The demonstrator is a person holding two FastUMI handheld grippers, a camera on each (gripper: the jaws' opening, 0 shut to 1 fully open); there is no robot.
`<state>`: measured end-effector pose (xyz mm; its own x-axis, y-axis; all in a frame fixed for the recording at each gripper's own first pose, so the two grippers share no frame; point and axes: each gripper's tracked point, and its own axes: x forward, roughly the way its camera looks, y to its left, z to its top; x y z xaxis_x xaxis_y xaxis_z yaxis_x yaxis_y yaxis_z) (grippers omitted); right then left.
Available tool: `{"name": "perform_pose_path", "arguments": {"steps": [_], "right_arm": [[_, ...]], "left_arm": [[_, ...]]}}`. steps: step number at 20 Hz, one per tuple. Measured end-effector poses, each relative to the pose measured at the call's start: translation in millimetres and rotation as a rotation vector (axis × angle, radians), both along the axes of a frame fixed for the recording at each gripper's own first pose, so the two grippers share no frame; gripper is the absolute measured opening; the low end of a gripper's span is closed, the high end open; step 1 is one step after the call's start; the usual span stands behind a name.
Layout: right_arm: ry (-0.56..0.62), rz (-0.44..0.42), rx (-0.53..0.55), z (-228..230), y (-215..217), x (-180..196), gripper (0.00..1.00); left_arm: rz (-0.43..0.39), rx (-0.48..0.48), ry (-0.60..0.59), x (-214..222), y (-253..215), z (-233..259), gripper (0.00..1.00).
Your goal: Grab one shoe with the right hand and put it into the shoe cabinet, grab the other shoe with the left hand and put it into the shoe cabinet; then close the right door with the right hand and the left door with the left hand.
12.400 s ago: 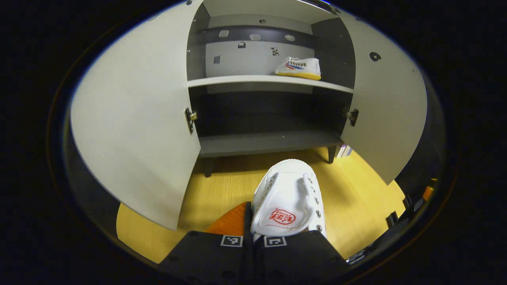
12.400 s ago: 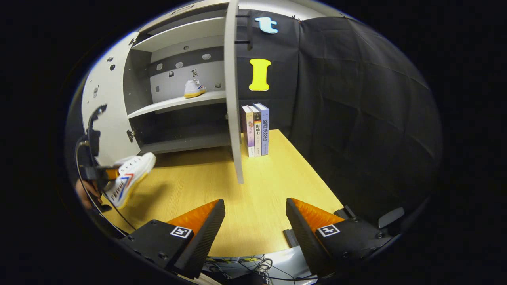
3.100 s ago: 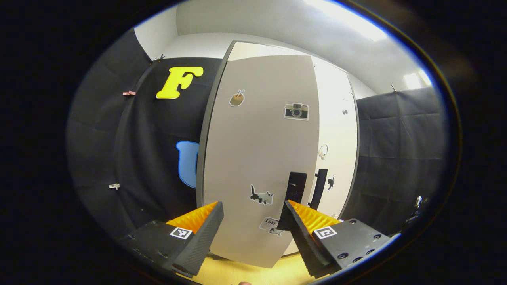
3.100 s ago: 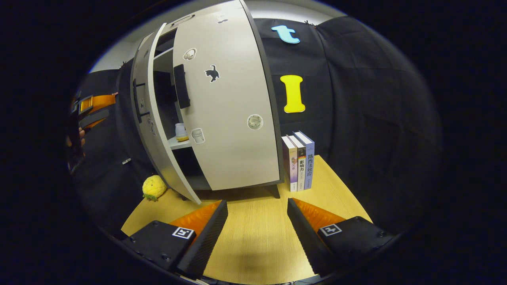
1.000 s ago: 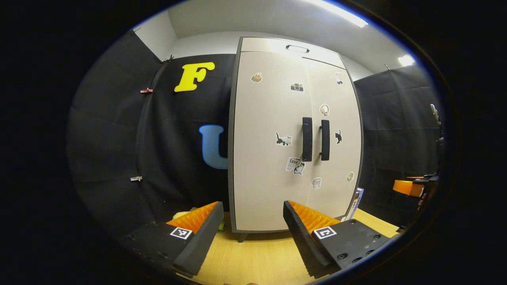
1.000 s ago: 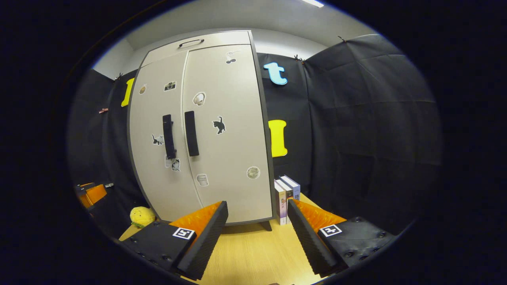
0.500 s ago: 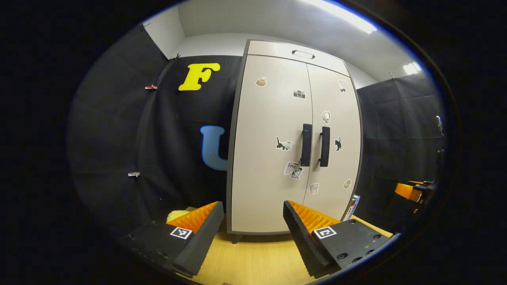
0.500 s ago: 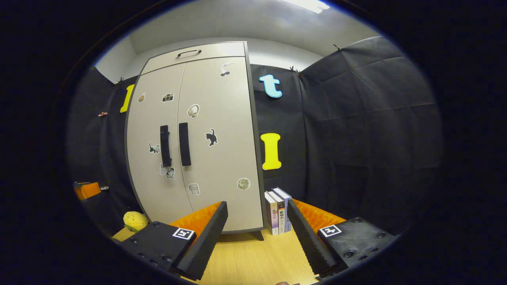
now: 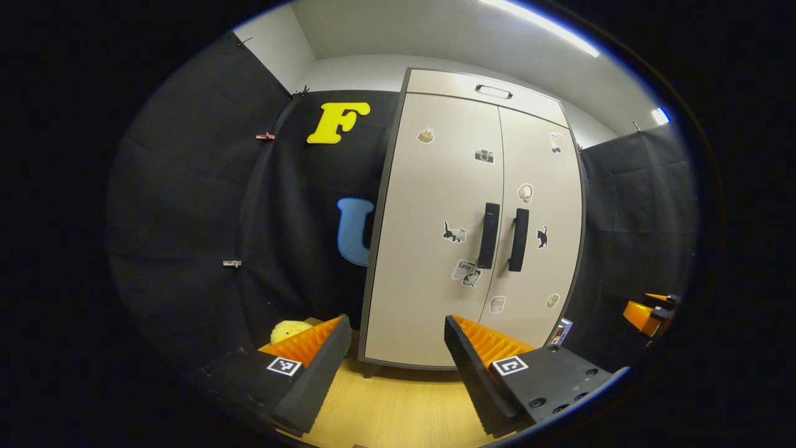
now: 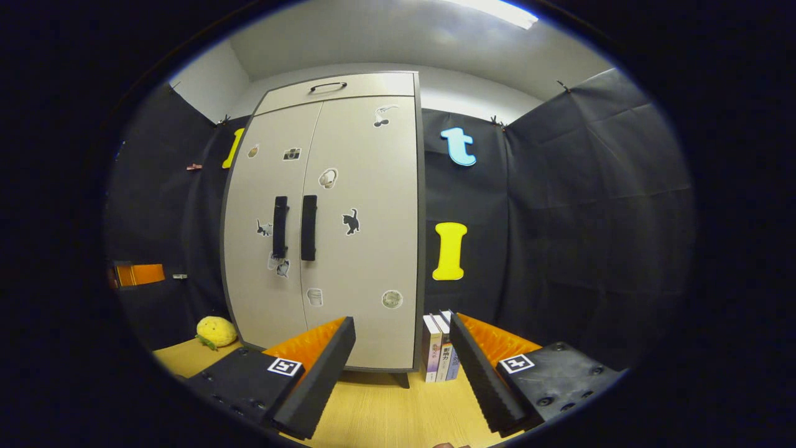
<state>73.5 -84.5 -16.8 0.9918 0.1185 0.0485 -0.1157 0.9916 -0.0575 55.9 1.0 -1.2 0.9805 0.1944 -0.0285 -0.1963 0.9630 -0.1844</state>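
Now the shoe cabinet [image 9: 435, 261] stands with both doors shut flat, the left door [image 9: 429, 236] and right door [image 9: 538, 249] meeting along a thin seam, so the 2 shoes cannot be seen from outside. In the left gripper view, 2 dark upright handles [image 9: 502, 235] sit side by side at that seam, and small stickers dot both doors (a cat, a camera and some others too small to make out). A shallow top panel with its own slim handle [image 9: 493, 91] runs above the doors.

The left gripper [image 9: 393, 364] hangs in front of the cabinet, well apart from it, its fingers spread wide with nothing between them. The right gripper [image 10: 401, 367] is likewise parted and holds nothing, also short of the doors. Each gripper can be glimpsed at the edge of the other's view.

In the right gripper view, the cabinet rests on short legs on a wooden table [image 10: 385, 417]. 3 books [image 10: 438, 354] stand upright just beside its right side, and a yellow plush toy [image 10: 216, 330] lies near its left side.
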Motion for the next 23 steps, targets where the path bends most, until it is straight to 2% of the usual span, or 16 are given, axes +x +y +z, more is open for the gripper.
{"name": "perform_pose_path", "arguments": {"steps": [5,7,10,14,23], "right_arm": [[-0.003,0.175,-0.021,-3,-12,11,0.98],[-0.009,0.217,-0.003,0,-18,14,0.98],[0.001,0.253,0.030,5,-23,11,0.97],[0.020,0.249,0.060,5,-28,6,0.97],[0.068,0.150,0.080,-8,-33,-35,0.98]], "left_arm": [[0.039,-0.001,-0.014,-10,-43,11,0.95],[0.057,0.045,-0.029,-18,-61,23,0.95],[0.030,0.134,-0.083,-28,-96,49,0.94],[0.026,0.182,-0.078,-45,-120,51,0.94],[-0.036,0.099,-0.066,-84,-124,29,0.94]]}}
